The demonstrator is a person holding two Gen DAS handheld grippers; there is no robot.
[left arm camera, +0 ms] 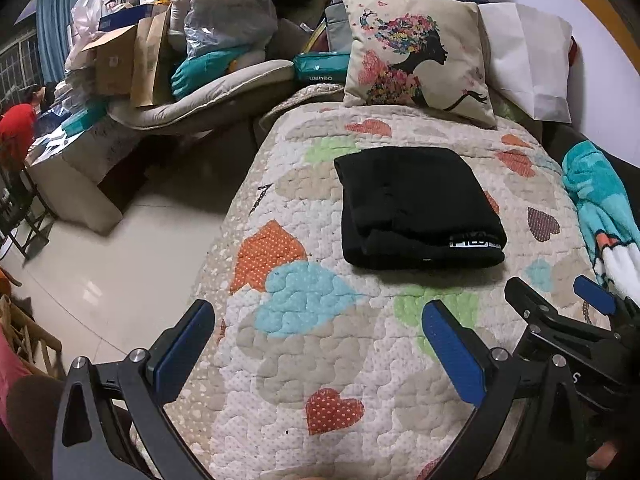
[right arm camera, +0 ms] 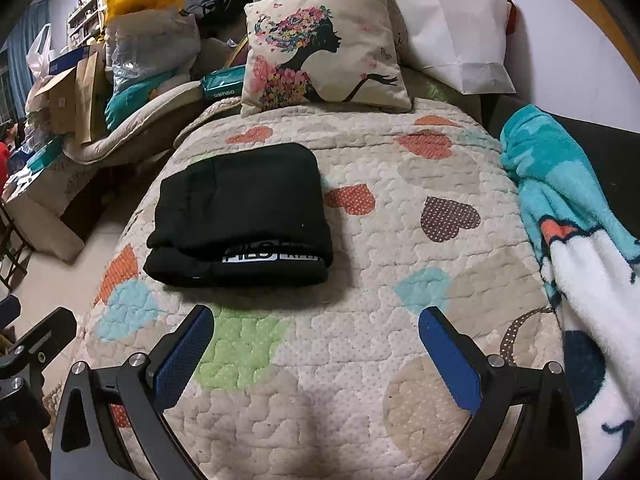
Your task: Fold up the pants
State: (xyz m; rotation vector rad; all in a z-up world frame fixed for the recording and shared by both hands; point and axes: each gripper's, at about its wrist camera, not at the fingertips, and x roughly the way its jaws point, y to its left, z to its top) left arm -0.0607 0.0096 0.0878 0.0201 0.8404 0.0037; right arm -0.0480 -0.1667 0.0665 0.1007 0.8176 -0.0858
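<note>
Centrally, folded pants [left arm camera: 416, 208] on heart quilt [left arm camera: 320, 360].

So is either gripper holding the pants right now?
No, the black pants lie folded on the quilt, while the left gripper and right gripper are open and empty.

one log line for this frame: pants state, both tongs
pants: black fabric pants folded in compact stack on heart-print quilt | left tongs: open, empty, apart from pants | right tongs: open, empty, apart from pants
</note>
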